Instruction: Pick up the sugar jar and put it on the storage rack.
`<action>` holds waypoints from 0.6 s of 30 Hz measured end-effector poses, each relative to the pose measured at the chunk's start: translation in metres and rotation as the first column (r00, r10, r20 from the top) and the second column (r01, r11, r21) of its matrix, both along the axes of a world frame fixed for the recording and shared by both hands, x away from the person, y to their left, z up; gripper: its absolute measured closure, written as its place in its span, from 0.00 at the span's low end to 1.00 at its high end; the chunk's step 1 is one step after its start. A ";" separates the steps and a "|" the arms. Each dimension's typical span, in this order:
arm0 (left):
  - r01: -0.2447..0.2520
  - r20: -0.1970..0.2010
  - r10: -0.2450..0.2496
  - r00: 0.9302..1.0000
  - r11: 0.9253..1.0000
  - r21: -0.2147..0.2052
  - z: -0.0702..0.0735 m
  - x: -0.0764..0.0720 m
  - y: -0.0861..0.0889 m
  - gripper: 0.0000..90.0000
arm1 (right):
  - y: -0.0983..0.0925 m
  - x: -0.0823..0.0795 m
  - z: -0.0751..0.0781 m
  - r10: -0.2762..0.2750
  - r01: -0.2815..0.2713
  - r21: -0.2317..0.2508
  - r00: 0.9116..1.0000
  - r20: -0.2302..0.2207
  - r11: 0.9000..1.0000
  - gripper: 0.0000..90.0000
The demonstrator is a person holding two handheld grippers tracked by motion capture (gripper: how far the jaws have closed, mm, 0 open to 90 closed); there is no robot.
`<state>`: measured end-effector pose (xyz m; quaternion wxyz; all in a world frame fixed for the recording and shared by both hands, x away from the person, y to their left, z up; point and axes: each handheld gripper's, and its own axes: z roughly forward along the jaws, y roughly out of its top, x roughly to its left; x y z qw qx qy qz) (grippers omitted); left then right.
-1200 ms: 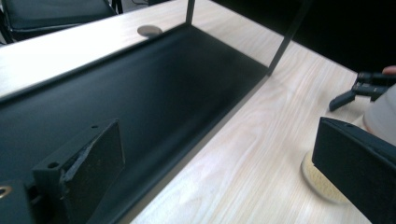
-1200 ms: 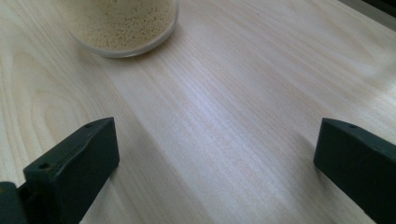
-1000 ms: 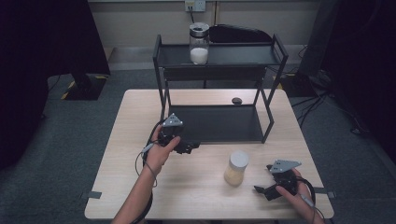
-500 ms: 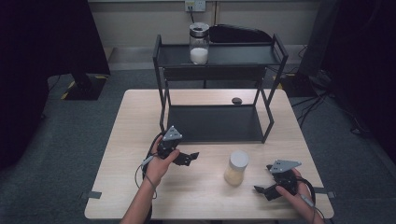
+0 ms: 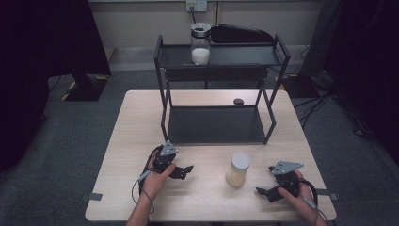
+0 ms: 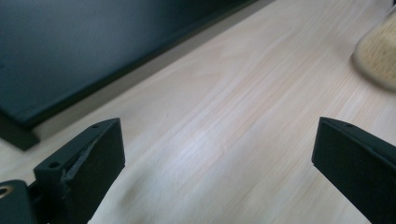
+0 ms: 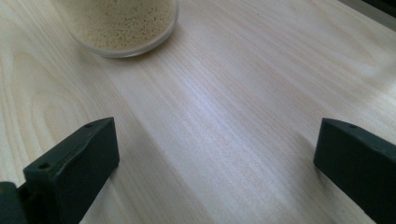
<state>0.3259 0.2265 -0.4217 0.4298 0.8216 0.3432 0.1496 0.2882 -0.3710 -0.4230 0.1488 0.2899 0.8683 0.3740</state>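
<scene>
Beige grain jar (image 5: 238,169) between both claws, nearer right claw (image 5: 264,192), apparently untouched.

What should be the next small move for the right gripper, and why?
Probably ease the right gripper forward toward the jar of beige grains. Its jaws stand wide open with only bare table between them, and the jar stands upright just ahead, untouched, between both grippers.
</scene>
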 end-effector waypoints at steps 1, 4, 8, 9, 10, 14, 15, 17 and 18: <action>-0.005 0.003 0.005 1.000 1.000 0.010 -0.001 -0.002 0.000 0.02 | 0.000 0.000 0.000 0.000 0.000 0.000 1.000 0.000 1.000 0.00; -0.012 0.002 0.012 1.000 0.999 0.034 -0.003 -0.006 0.002 0.02 | 0.000 0.000 0.000 0.000 0.000 0.000 1.000 0.000 1.000 0.00; -0.019 0.004 0.018 1.000 0.997 0.071 -0.004 -0.011 0.004 0.02 | 0.000 0.000 0.000 0.000 0.000 0.000 1.000 0.000 1.000 0.00; -0.020 0.006 0.020 1.000 0.996 0.081 -0.003 -0.012 0.004 0.02 | 0.000 0.000 0.000 0.000 0.000 0.000 1.000 0.000 1.000 0.00; -0.024 0.006 0.023 1.000 0.996 0.090 -0.003 -0.013 0.004 0.02 | 0.000 0.000 0.000 0.000 0.000 0.000 1.000 0.000 1.000 0.00; -0.032 0.008 0.031 0.999 0.994 0.108 -0.005 -0.016 0.006 0.02 | 0.000 0.000 0.000 0.000 0.000 0.000 1.000 0.000 1.000 0.00; -0.033 0.005 0.033 0.999 0.992 0.119 -0.004 -0.017 0.006 0.02 | 0.000 0.000 0.000 0.000 0.000 0.000 1.000 0.000 1.000 0.00; -0.032 0.010 0.030 0.999 0.991 0.128 -0.004 -0.018 0.007 0.02 | 0.000 0.000 0.000 0.000 0.000 0.000 1.000 0.000 1.000 0.00; -0.030 0.006 0.029 1.000 0.990 0.138 -0.003 -0.018 0.007 0.02 | 0.000 0.000 0.000 0.000 0.000 0.000 1.000 0.000 1.000 0.00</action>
